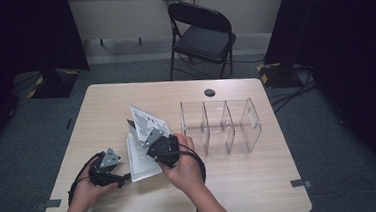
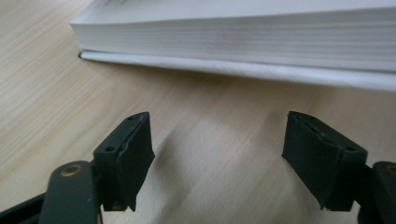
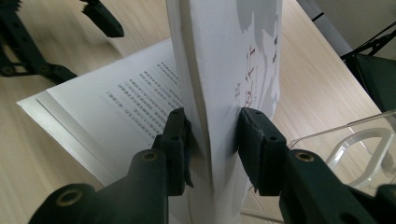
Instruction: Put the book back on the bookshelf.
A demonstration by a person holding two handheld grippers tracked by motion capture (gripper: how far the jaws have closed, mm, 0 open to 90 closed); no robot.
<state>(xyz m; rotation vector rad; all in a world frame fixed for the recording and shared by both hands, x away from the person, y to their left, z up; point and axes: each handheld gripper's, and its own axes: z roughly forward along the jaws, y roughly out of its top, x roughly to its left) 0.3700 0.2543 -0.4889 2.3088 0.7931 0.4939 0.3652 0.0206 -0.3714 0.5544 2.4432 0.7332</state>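
Note:
A white paperback book lies open on the wooden table, left of centre. Its front cover, with a thin bunch of pages, stands raised above the rest. My right gripper is shut on that raised cover and pages; in the right gripper view the cover stands upright between the two pads of my right gripper, with a printed page lying flat to its left. My left gripper rests low on the table by the book's near left edge. Its jaws stand open, nothing between them, facing the page block.
A clear acrylic organizer with several upright dividers stands just right of the book. A round cable hole sits near the table's far edge. A black folding chair stands behind the table.

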